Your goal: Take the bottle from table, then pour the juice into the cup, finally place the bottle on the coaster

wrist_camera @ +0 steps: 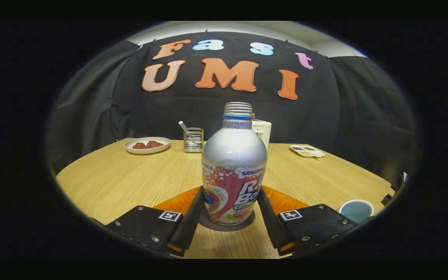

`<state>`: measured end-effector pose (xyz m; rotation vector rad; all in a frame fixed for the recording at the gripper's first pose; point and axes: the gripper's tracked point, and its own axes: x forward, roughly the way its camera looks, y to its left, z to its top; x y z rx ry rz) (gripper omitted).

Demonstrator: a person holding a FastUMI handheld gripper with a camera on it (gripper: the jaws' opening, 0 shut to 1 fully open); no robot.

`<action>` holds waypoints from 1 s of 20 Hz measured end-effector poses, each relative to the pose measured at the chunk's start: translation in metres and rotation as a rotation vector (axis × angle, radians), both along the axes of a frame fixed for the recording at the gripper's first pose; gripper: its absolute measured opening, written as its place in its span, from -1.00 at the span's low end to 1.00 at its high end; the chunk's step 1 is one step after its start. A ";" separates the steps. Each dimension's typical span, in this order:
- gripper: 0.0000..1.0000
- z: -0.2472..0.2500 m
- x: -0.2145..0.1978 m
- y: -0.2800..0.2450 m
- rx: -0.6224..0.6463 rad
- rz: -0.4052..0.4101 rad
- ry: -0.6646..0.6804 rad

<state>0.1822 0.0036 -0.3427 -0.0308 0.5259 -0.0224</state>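
A silver bottle [234, 171] with a colourful label and no cap stands upright on a dark round coaster [226, 226] on the wooden table [123, 179]. My gripper [231, 192] holds it: both fingers press against the lower sides of the bottle, one on each side. A pale blue cup [356, 210] stands on the table to the right of the right finger, close to the table's near edge. What is inside the cup cannot be made out.
At the back of the table are a white plate [147, 145] with reddish food, a metal holder [193, 139] with a utensil, a white box [262, 130] behind the bottle, and a small divided tray [307, 151] at the back right.
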 end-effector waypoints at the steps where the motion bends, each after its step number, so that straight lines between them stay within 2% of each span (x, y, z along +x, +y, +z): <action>1: 0.54 -0.001 0.001 -0.001 -0.001 0.002 0.000; 9: 0.58 -0.005 0.003 0.004 0.039 0.023 -0.001; 12: 0.63 -0.007 -0.003 0.003 -0.001 0.035 0.017; 14: 0.67 -0.002 -0.009 0.002 -0.028 0.042 0.018; 15: 0.76 0.001 -0.012 -0.001 -0.033 0.038 0.015; 20: 0.88 0.029 -0.033 -0.006 -0.005 0.007 -0.041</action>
